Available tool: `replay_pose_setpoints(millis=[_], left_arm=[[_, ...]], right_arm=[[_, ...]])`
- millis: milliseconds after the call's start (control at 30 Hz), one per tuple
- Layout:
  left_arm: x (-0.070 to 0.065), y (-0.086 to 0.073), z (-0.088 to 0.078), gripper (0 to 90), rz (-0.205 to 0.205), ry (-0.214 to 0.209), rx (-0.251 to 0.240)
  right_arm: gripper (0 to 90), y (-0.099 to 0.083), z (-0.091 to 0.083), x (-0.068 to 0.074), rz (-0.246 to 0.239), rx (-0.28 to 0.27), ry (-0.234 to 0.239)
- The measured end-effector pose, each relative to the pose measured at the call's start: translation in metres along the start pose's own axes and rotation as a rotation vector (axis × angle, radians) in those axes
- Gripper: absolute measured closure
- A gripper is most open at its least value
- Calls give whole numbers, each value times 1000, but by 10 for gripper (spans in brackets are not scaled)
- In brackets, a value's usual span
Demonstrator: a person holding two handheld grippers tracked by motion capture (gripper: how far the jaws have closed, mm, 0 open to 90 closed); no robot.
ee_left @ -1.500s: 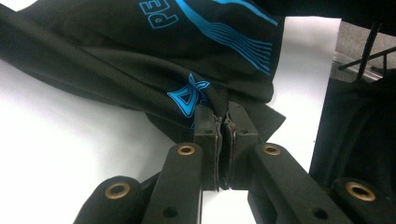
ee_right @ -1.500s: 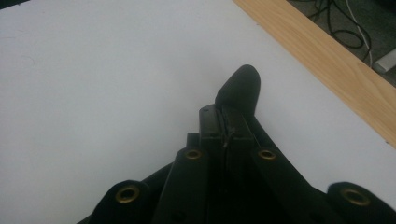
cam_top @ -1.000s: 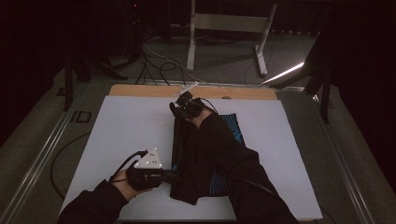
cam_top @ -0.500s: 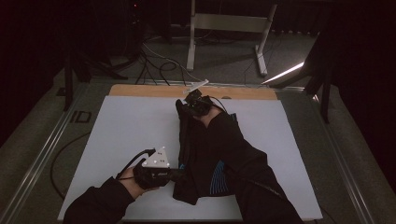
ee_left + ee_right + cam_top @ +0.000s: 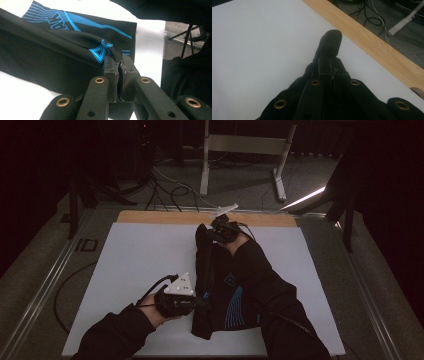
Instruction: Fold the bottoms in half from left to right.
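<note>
A black garment [image 5: 215, 290] with blue print lies lengthwise in the middle of the white table top [image 5: 135, 255]. My left gripper [image 5: 201, 301] is at its near left edge, jaws shut on a raised fold of the cloth. In the left gripper view the gripper [image 5: 119, 63] pinches the garment [image 5: 62, 50] just beside a blue logo. My right gripper [image 5: 207, 234] is shut on the far end of the garment. In the right gripper view a rounded tip of the garment [image 5: 329, 40] sticks out past the gripper [image 5: 330, 63]. The right sleeve covers part of the garment.
A wooden strip [image 5: 150, 216] borders the table's far edge and also runs past in the right gripper view [image 5: 374, 47]. Beyond it stand a white-legged frame [image 5: 240, 145] and floor cables [image 5: 170, 190]. A metal rail [image 5: 45, 290] runs along the left side.
Both hands have moved to the right and slightly up, drawing the held edge of the garment with them. Both grippers stay shut on the cloth.
</note>
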State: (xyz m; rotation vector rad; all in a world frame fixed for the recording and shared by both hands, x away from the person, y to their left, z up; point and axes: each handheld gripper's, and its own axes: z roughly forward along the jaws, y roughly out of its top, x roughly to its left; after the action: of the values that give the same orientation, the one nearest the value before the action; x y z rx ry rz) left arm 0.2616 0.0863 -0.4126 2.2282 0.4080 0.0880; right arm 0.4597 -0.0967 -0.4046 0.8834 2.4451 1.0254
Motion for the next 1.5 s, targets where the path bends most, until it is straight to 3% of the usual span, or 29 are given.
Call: replay_pose_setpoints(millis=[767,1200,1500], left_arm=[[-2,23,37,853,44,-48,1],[-2,36,66,853,69,-87,17],[-2,41,87,853,80,-113,24]], right_arm=[[890,-23,-30,-34,38,0,-63],[890,-43,-48,-56,70,9,-109],[889,-55,-51,-66,84,20,-128]])
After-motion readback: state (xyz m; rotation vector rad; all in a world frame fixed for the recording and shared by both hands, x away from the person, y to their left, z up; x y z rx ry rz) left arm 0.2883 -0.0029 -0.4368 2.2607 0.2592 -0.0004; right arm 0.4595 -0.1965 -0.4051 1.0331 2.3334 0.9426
